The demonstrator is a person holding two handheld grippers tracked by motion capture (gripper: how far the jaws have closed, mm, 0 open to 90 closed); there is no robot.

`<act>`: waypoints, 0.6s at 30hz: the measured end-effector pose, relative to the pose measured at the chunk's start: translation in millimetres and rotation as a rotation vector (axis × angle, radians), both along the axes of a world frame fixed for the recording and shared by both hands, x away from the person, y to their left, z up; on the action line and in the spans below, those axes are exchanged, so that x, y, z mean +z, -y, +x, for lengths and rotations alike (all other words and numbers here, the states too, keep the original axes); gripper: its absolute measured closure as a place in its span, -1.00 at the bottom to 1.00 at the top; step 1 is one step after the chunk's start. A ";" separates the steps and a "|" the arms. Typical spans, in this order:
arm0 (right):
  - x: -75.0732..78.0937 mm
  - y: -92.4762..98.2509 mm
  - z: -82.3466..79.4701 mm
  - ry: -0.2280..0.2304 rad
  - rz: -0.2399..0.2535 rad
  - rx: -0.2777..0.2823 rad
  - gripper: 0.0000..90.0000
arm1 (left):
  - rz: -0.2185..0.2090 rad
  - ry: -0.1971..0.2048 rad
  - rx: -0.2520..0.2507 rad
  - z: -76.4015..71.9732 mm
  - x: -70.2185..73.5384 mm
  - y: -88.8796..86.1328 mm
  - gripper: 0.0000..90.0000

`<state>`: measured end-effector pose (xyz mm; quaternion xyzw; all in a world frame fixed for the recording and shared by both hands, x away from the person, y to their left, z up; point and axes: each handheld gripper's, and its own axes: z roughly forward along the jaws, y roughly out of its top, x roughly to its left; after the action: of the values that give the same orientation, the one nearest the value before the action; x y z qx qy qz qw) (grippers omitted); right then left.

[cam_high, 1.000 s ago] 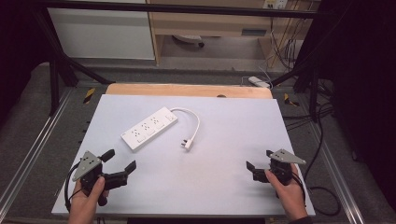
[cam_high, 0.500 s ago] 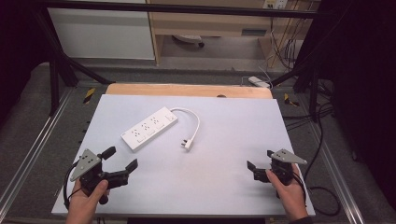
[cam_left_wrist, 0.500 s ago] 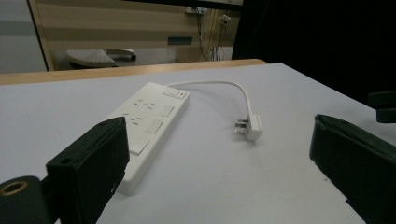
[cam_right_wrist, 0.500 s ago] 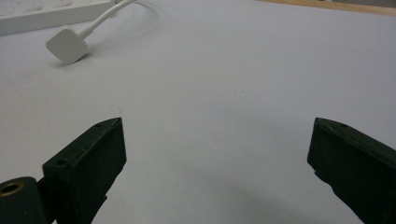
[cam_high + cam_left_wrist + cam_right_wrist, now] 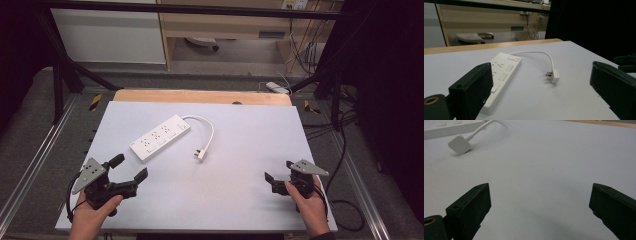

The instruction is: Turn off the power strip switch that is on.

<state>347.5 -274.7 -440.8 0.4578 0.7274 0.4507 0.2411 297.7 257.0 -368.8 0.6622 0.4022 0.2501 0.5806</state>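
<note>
1. Left gripper [image 5: 129, 169], near the front left corner of the table [image 5: 240, 205]: jaws spread wide, holding nothing, touching nothing; aimed toward the power strip [image 5: 160, 137], with one jaw tip just short of its near end in the high view.
2. Right gripper [image 5: 275, 181], near the front right corner: jaws likewise wide apart in the right gripper view, empty, hovering over bare white tabletop, well apart from the strip.
3. Power strip: white, lying flat and slantwise, left of centre and toward the back half of the table; sockets and switches facing up.
4. Cord [image 5: 207, 127]: looping from the strip's far end around to the plug [image 5: 202, 154], which rests on the table just right of the strip, prongs visible in the left gripper view [image 5: 552, 75].
5. Step in hand, as a judgement: approach only, nothing grasped yet; probably the start of handling the strip or its plug.
6. Next move, as a judgement: calls for closing the gap forward, left toward the strip's near end, right across toward the plug, then lowering so the jaws straddle a thin, flat body.
</note>
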 end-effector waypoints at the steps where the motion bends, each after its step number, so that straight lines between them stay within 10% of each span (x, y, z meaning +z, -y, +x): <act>1: 0.0 0.1 0.1 0.000 0.000 0.000 -0.90 | 0.001 0.013 0.007 0.4 2.6 -0.9 -0.90; 18: 1.2 0.9 -0.6 0.011 0.006 -0.005 -0.91 | -0.010 0.048 0.009 11.9 26.2 1.4 -0.89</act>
<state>346.9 -275.6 -439.6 0.4579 0.7235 0.4549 0.2447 309.6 255.7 -342.6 0.6512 0.3926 0.2664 0.5923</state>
